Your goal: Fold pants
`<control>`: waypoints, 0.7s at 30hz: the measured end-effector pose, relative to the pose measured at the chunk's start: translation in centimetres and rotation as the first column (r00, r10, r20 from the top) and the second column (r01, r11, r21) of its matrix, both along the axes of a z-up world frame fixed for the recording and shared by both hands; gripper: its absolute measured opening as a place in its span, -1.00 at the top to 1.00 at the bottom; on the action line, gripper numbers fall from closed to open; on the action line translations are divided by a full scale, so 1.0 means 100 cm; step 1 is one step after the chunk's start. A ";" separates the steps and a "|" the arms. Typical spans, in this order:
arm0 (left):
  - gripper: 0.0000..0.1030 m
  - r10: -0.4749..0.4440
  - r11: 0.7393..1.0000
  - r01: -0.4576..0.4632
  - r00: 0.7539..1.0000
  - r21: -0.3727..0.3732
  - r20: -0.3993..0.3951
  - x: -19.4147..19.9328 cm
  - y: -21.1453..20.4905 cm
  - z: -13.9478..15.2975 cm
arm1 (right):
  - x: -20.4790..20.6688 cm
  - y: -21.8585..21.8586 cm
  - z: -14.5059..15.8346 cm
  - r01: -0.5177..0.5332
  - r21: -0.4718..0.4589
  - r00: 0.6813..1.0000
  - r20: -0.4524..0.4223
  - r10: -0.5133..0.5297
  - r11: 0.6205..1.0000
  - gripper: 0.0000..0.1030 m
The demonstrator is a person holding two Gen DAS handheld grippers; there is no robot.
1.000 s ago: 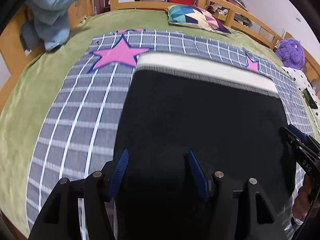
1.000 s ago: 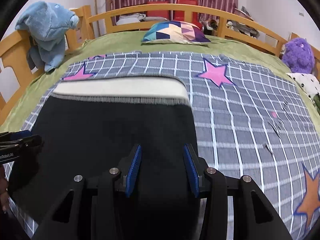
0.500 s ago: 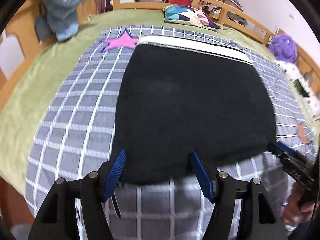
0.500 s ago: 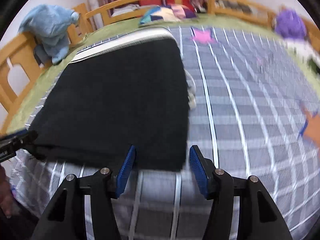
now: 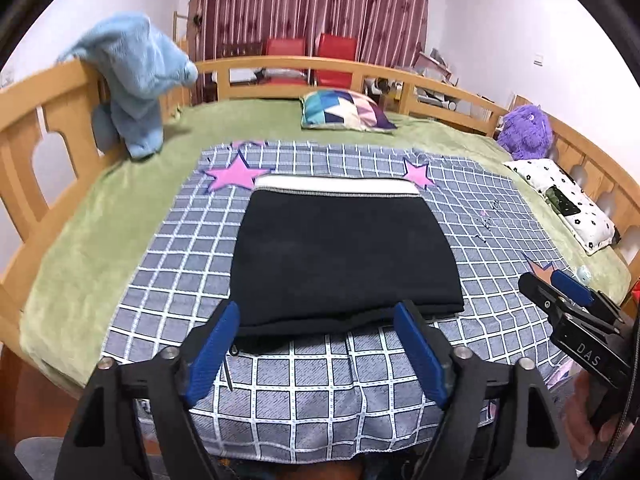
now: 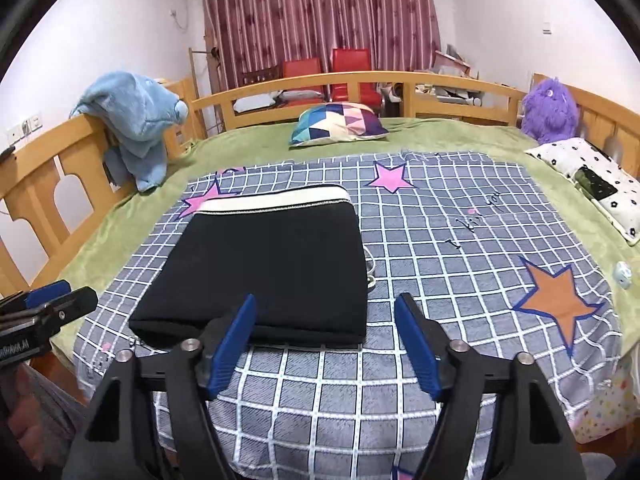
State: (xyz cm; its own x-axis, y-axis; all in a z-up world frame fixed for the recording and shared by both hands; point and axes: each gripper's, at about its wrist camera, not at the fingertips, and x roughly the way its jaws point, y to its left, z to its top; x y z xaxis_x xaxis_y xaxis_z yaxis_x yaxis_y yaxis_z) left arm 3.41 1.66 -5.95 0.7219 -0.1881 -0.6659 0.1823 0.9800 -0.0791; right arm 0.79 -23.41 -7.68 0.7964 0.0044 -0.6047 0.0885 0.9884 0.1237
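**Grippers withdrawn from folded pants**

Both grippers have been drawn back past the near fold edge. The left gripper (image 5: 316, 344) and right gripper (image 6: 324, 340) are held spread, gripping nothing. The pants (image 5: 340, 256) are laid folded on the checked blanket (image 5: 180, 264), bordered by bare blanket on each side.

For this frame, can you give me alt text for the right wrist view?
Folded black pants lie flat on a checked blanket on a bed, white waistband farthest from the camera. The open right gripper hovers empty at their near edge.
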 end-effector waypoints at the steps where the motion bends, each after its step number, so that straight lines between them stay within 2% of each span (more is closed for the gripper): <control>1: -0.55 0.000 1.000 0.000 1.000 0.002 0.006 -0.002 -0.001 0.004 | -0.003 0.002 0.005 -0.003 0.000 1.000 -0.010 0.003 1.000 -0.43; 4: -0.60 -0.003 1.000 0.003 1.000 0.009 0.002 -0.005 -0.004 0.008 | -0.007 0.005 0.013 0.010 -0.006 1.000 -0.018 -0.011 1.000 -0.45; 6: -0.63 -0.004 1.000 0.004 1.000 0.017 0.000 -0.007 -0.006 0.009 | -0.012 0.005 0.015 0.020 -0.007 1.000 -0.020 -0.020 1.000 -0.70; 8: -0.67 0.004 1.000 -0.004 1.000 0.031 -0.002 -0.008 -0.008 0.009 | -0.015 0.003 0.016 0.020 0.004 1.000 -0.010 -0.020 1.000 -0.86; 14: -0.68 0.022 0.999 -0.022 1.000 0.039 -0.006 -0.011 -0.008 0.009 | -0.015 0.012 0.017 0.031 -0.058 0.999 -0.012 -0.031 0.998 -0.91; 21: -0.68 0.049 0.999 -0.049 0.999 0.004 -0.003 -0.011 0.000 0.011 | -0.019 0.016 0.024 0.030 -0.052 0.999 -0.019 -0.031 0.998 -0.91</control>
State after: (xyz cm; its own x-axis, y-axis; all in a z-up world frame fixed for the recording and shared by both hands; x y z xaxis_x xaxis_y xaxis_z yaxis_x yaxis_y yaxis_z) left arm 2.31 1.61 -4.88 0.7282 -0.1500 -0.6687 0.1341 0.9881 -0.0756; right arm -1.10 -21.83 -5.30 0.7834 -0.0517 -0.6193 0.1210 0.9901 0.0705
